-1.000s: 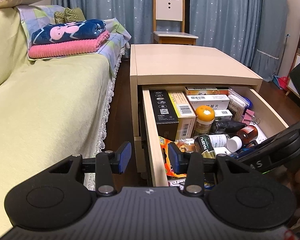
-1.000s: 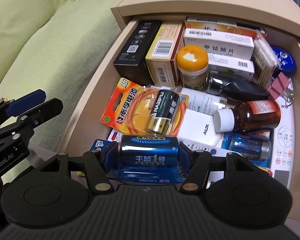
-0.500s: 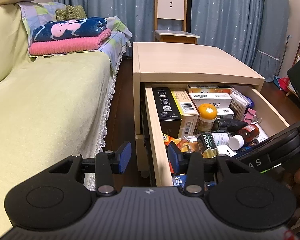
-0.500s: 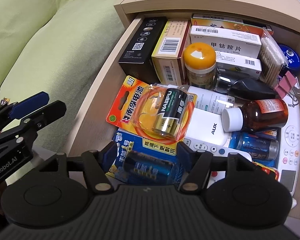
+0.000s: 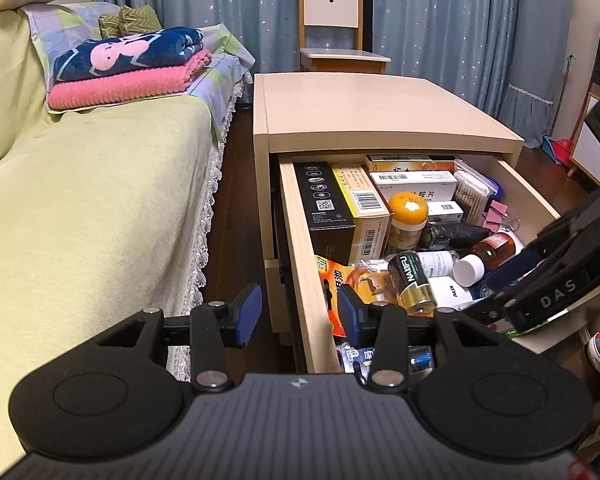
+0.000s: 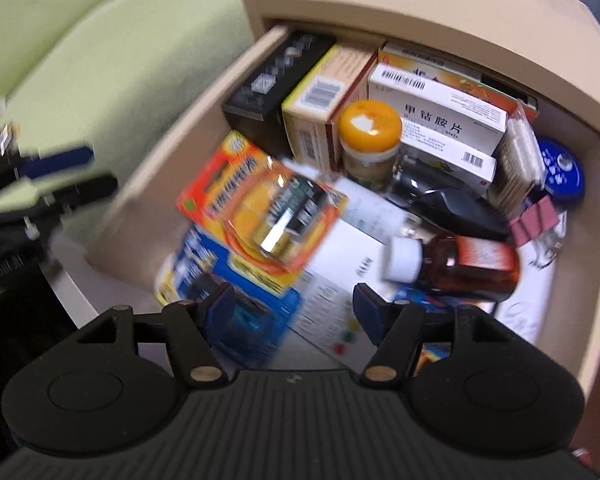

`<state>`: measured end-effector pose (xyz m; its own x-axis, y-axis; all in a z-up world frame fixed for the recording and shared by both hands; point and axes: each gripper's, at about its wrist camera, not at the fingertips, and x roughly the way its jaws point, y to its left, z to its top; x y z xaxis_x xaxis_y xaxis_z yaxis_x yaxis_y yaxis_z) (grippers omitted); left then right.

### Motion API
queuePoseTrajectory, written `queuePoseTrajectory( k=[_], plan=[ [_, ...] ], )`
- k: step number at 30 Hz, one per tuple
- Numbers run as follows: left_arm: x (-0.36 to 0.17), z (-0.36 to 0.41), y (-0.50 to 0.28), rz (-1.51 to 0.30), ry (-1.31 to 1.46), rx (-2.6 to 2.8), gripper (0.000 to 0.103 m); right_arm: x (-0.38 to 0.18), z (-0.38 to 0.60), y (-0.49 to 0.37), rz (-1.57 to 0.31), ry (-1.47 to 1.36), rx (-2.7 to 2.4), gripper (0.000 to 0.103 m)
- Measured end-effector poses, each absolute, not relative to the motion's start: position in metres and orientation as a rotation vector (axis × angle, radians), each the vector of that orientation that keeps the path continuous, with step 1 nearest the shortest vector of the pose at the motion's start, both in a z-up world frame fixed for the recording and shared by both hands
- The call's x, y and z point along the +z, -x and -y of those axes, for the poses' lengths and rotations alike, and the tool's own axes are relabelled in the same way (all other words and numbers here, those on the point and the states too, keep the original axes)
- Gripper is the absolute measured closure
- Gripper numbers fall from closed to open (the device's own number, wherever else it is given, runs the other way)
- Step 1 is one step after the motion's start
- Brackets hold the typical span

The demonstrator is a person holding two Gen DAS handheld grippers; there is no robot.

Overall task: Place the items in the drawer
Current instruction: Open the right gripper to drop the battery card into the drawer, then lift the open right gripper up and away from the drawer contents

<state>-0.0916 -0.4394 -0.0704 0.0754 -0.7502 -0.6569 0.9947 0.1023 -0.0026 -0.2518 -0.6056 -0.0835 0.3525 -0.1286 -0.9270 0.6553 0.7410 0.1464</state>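
Lifting: raise right tool, spread and empty, straight off blue pack in drawer.
Left tool: spread, empty, beside drawer.

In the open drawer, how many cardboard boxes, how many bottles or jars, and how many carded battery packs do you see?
Cardboard boxes: 5 (black box, yellow box, orange box, large white box, small white box)
Bottles or jars: 3 (orange-lidded jar, brown bottle, white bottle)
Carded battery packs: 2 (orange pack, blue pack)
Total: 10
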Motion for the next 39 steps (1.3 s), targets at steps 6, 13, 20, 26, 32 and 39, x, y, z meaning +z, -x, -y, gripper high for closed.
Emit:
queuePoseTrajectory(
  k=[6, 13, 20, 26, 32, 39],
  plan=[
    [-0.071, 0.444, 0.095, -0.577, -0.562, -1.411, 0.037, -0.086, 0.613, 0.243, -1.203, -0.462, -0.484, 0.04],
    [-0.072, 0.446, 0.095, -0.58, -0.566, -1.422, 0.035, -0.087, 0.621, 0.232, -1.3, -0.415, -0.41, 0.033],
    [-0.073, 0.447, 0.095, -0.585, -0.582, -1.435, 0.032, -0.097, 0.624, 0.224, -1.377, -0.373, -0.359, 0.033],
    [-0.074, 0.45, 0.098, -0.587, -0.619, -1.456, 0.027, -0.107, 0.624, 0.215, -1.414, -0.359, -0.307, 0.033],
    [-0.077, 0.453, 0.098, -0.6, -0.641, -1.46, 0.027, -0.11, 0.624, 0.215, -1.386, -0.376, -0.302, 0.033],
    [-0.078, 0.457, 0.101, -0.604, -0.672, -1.469, 0.027, -0.111, 0.624, 0.212, -1.355, -0.381, -0.291, 0.034]
  ],
)
